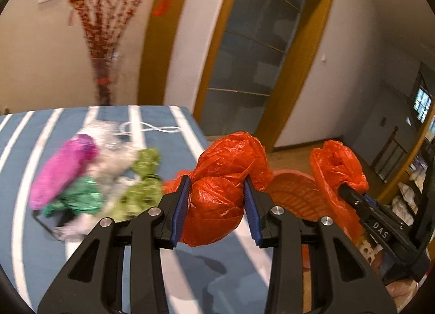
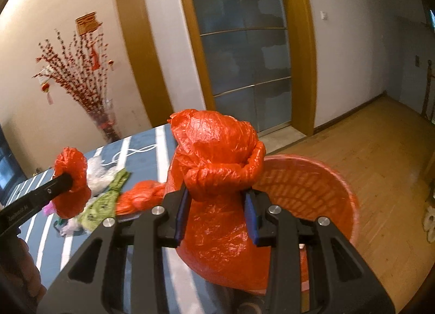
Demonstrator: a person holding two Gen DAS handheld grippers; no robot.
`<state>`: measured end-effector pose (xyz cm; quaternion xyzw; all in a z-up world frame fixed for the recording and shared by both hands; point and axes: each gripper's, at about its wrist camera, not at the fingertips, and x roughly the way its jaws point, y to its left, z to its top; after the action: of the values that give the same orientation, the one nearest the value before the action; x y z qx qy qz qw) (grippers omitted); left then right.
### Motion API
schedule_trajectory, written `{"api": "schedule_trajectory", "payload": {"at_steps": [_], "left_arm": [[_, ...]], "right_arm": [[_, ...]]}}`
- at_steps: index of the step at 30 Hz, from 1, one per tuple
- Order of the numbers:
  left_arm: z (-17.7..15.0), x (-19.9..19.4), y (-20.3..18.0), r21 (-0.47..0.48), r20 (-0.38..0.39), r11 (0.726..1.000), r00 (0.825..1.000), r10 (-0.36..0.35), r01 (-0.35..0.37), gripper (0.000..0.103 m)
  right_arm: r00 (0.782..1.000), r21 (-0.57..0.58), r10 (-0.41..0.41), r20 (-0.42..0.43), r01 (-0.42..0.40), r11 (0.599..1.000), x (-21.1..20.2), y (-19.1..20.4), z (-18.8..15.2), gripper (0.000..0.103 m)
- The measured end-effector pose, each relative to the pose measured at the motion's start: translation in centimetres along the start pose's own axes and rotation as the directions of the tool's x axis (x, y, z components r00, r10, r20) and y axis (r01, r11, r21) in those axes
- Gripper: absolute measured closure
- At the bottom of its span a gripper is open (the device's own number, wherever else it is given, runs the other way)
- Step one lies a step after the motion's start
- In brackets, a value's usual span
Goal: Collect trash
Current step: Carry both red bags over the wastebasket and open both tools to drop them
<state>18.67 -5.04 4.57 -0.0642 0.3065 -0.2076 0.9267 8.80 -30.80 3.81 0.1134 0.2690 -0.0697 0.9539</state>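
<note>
The left gripper point(image 1: 217, 191) pinches a bunched fold of the orange plastic trash bag point(image 1: 220, 178) between its blue pads, and the right gripper point(image 2: 217, 205) is likewise clamped on another gathered part of that bag. The bag stretches between both tongs, over the edge of the blue striped table point(image 1: 27, 232). Left of the left tongs lie crumpled wrappers point(image 1: 89, 178), pink, green and clear; right of the right tongs stands an orange woven bin point(image 2: 312, 186).
</note>
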Motion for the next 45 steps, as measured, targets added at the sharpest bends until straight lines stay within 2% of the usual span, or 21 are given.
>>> {"api": "schedule_trajectory", "payload": {"at_steps": [13, 23, 30, 32, 34, 36, 39, 45], "left_arm": [[-1.5, 6.3, -6.5, 0.026, -0.095, 0.992, 0.988, -0.124, 0.127, 0.065], [-2.6, 9.6, -9.7, 0.035, -0.159, 0.983, 0.972, -0.172, 0.179, 0.065], [-3.2, 11.3, -11.3, 0.046, -0.202, 0.976, 0.959, -0.2, 0.213, 0.063], [-3.4, 11.7, -11.6, 0.048, -0.215, 0.976, 0.956, -0.199, 0.214, 0.062], [-3.8, 12.0, -11.7, 0.047, -0.231, 0.977, 0.954, -0.193, 0.209, 0.057], [-4.0, 12.1, -11.5, 0.042, -0.24, 0.979, 0.954, -0.182, 0.198, 0.048], [-4.1, 12.1, -11.0, 0.032, -0.244, 0.982, 0.954, -0.173, 0.187, 0.041], [-3.8, 11.5, -9.6, 0.029, -0.235, 0.989, 0.963, -0.134, 0.145, 0.04]], "right_arm": [[0.997, 0.068, -0.082, -0.014, 0.082, 0.994, 1.8, -6.1, -1.2, 0.067], [0.993, 0.122, -0.107, -0.04, 0.111, 0.986, 3.8, -9.1, -1.9, 0.067], [0.992, 0.155, -0.113, -0.049, 0.119, 0.981, 4.8, -10.7, -1.8, 0.063], [0.993, 0.168, -0.11, -0.049, 0.117, 0.979, 4.9, -11.1, -1.8, 0.061], [0.993, 0.172, -0.11, -0.049, 0.117, 0.978, 4.9, -11.2, -1.8, 0.055], [0.992, 0.177, -0.114, -0.048, 0.121, 0.977, 4.6, -11.5, -2.0, 0.051], [0.992, 0.184, -0.12, -0.046, 0.126, 0.975, 4.4, -11.8, -2.1, 0.046], [0.99, 0.179, -0.134, -0.04, 0.139, 0.974, 4.1, -11.6, -2.0, 0.044]]}}
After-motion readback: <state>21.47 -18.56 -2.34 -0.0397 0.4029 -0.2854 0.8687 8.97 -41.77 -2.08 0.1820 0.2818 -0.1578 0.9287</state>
